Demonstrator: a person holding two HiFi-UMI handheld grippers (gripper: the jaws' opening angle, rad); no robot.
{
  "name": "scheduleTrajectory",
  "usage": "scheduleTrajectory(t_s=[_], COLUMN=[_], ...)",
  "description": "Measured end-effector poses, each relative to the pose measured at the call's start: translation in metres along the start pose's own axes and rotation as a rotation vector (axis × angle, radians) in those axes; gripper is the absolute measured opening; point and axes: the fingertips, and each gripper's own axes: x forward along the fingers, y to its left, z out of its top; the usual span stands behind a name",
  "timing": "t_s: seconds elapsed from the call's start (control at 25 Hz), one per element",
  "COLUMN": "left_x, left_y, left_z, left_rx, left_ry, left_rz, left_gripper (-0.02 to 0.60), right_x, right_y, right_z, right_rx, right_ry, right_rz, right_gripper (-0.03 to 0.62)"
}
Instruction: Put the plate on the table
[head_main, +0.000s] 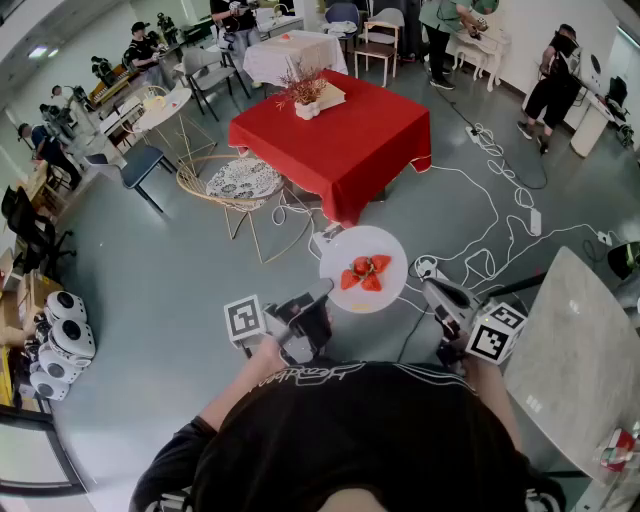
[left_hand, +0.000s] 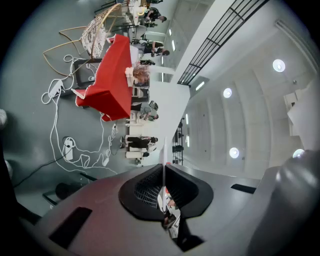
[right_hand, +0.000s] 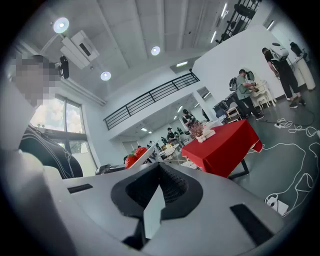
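Observation:
A round white plate (head_main: 363, 250) carrying red strawberries (head_main: 366, 272) hangs above the grey floor in the head view. My left gripper (head_main: 325, 292) is shut on its near left rim. In the left gripper view the plate (left_hand: 164, 150) shows edge-on as a thin white line pinched between the black pads of that gripper (left_hand: 164, 167). My right gripper (head_main: 432, 290) hovers to the right of the plate, apart from it, jaws together and holding nothing. The right gripper view shows that gripper (right_hand: 160, 167), with the plate and strawberries (right_hand: 136, 156) to its left. The red-clothed table (head_main: 335, 130) stands ahead.
A dried flower arrangement (head_main: 305, 92) sits on the red table. A wicker chair (head_main: 235, 185) stands at its left. White cables (head_main: 480, 230) trail over the floor to the right. A pale marble table (head_main: 580, 350) is close on my right. People and furniture fill the far side.

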Motion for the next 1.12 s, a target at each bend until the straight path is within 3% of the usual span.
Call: scheduleTrajectory(t_s=[0.36,0.64,1.0,1.12], left_x=[0.002,0.004,0.027,0.049], left_y=[0.009,0.015,0.032,0.043], left_z=[-0.003,-0.001,0.010,0.022], left_rx=[0.002,-0.004,-0.043,-0.061], left_ry=[0.008,-0.020,0.019,0.035], left_rz=[0.018,0.036,0.036,0.038], left_gripper=[0.020,0.020,0.020,0.020], right_x=[-0.003,0.002,0.012,0.018], right_y=[-0.009,-0.017,-0.025,-0.046], right_z=[-0.004,-0.019,-0.038,-0.033], right_rx=[0.005,0.026,0.050,0.066], right_ry=[-0.012,0.035,0.078,0.093], right_rz=[-0.013,-0.003,-0.008,-0.026], right_gripper=[0.008,0.008,0.008,0.008])
